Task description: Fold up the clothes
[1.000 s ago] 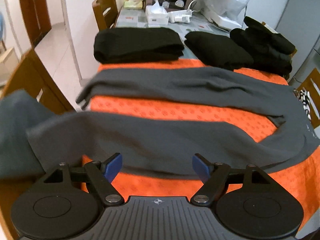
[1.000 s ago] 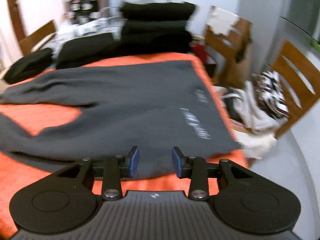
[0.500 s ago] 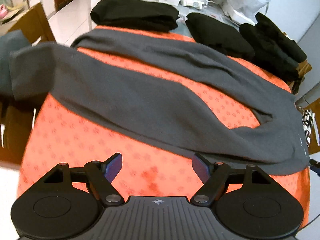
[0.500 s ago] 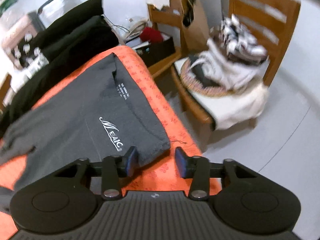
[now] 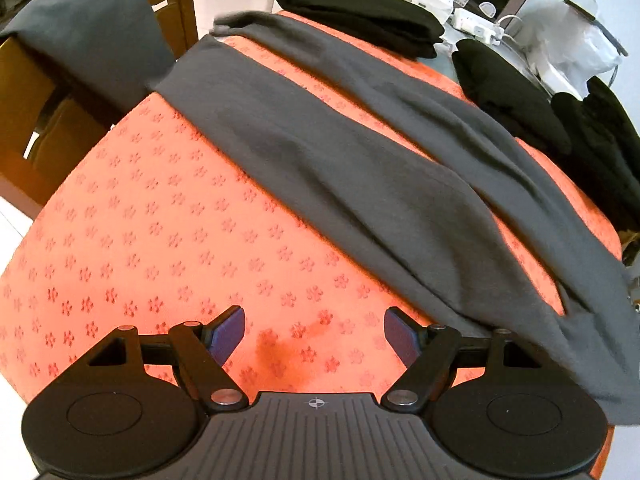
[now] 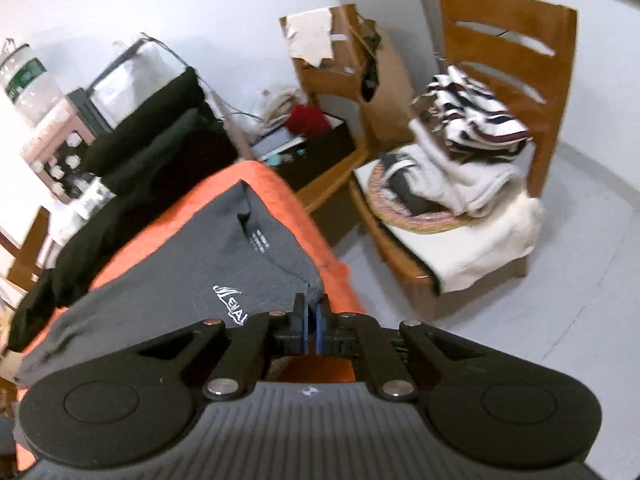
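Note:
Dark grey trousers (image 5: pixel 340 168) lie spread on the orange patterned table cover (image 5: pixel 140 240), both legs running toward the far left. My left gripper (image 5: pixel 314 328) hangs open over bare orange cloth, just short of the near leg's edge, with nothing between its blue pads. In the right wrist view the waist end of the trousers (image 6: pixel 180 272), marked with a white logo, reaches the table's right edge. There my right gripper (image 6: pixel 311 312) is shut on the waist corner, and the fabric bunches up out of the closed pads.
Folded black garments (image 5: pixel 360 12) and more black piles (image 5: pixel 508 92) sit along the table's far side. A grey garment (image 5: pixel 92 28) drapes over a wooden chair at the left. Right of the table stands a chair (image 6: pixel 520 64) heaped with clothes, and a box (image 6: pixel 312 148) on the floor.
The right gripper swung to the trousers' waist corner and closed on it. The left gripper moved over the near orange cloth, stayed open, and the view rolled.

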### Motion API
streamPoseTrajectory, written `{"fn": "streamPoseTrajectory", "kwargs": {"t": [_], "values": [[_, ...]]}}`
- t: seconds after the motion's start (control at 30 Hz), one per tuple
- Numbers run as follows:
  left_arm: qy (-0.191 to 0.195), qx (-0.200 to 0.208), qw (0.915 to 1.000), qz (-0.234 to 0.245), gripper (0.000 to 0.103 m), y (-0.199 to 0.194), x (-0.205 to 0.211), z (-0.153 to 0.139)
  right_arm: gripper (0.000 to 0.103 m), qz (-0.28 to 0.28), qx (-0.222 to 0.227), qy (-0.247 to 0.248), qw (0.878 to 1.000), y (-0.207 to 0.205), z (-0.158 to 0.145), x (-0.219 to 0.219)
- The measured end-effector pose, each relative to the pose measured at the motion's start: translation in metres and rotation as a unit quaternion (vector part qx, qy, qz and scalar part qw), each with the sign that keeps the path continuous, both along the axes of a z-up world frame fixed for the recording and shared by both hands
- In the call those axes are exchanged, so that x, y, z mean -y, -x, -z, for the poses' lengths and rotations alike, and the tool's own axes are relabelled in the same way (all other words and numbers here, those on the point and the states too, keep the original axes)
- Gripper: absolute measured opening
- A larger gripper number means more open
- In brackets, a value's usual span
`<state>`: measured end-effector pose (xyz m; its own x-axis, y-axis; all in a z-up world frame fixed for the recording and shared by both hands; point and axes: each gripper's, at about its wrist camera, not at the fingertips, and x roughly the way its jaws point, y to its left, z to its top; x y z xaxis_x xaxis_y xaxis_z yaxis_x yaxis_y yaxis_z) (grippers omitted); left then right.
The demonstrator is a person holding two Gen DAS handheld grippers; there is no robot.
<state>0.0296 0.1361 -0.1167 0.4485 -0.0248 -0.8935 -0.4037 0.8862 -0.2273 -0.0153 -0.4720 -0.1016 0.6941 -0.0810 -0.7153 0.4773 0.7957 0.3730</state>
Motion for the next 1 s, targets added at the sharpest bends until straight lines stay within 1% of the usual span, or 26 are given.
{"fn": "streamPoseTrajectory", "kwargs": {"t": [0.13, 0.27, 0.37, 0.47, 0.67, 0.73, 0.83, 0.87, 0.93, 1.0], "values": [[-0.006, -0.005, 1.0, 0.0, 0.078, 0.003, 0.009, 0.003, 0.005, -0.042, -0.02, 0.038, 0.998, 0.008, 0.009, 0.001], [-0.026, -0.017, 0.9994, 0.017, 0.078, 0.006, 0.021, 0.001, 0.007, -0.07, -0.017, 0.083, 0.994, 0.007, 0.011, -0.015], [-0.045, -0.026, 0.9982, 0.029, 0.078, 0.004, 0.025, -0.001, 0.011, -0.079, -0.013, 0.102, 0.992, 0.008, 0.014, -0.023], [-0.062, -0.031, 0.9969, 0.038, 0.078, 0.001, 0.028, -0.004, 0.012, -0.078, -0.01, 0.102, 0.992, 0.012, 0.019, -0.025], [-0.083, -0.022, 0.9951, 0.049, 0.078, -0.005, 0.035, -0.01, 0.014, -0.073, -0.005, 0.085, 0.994, 0.022, 0.027, -0.021], [-0.089, -0.019, 0.9944, 0.053, 0.078, -0.006, 0.039, -0.009, 0.011, -0.058, -0.015, 0.081, 0.995, 0.023, 0.031, -0.016], [-0.094, -0.014, 0.9938, 0.057, 0.078, -0.006, 0.044, -0.008, 0.011, -0.037, -0.043, 0.067, 0.996, 0.022, 0.038, -0.006], [-0.096, -0.012, 0.9936, 0.058, 0.078, -0.006, 0.046, -0.007, 0.011, -0.034, -0.049, 0.068, 0.996, 0.023, 0.039, -0.004], [-0.1, -0.005, 0.9933, 0.058, 0.078, -0.006, 0.045, -0.007, 0.011, -0.036, -0.057, 0.087, 0.994, 0.026, 0.038, -0.004], [-0.103, 0.001, 0.9932, 0.055, 0.078, -0.006, 0.042, -0.006, 0.012, -0.041, -0.055, 0.101, 0.992, 0.028, 0.031, -0.005]]}}
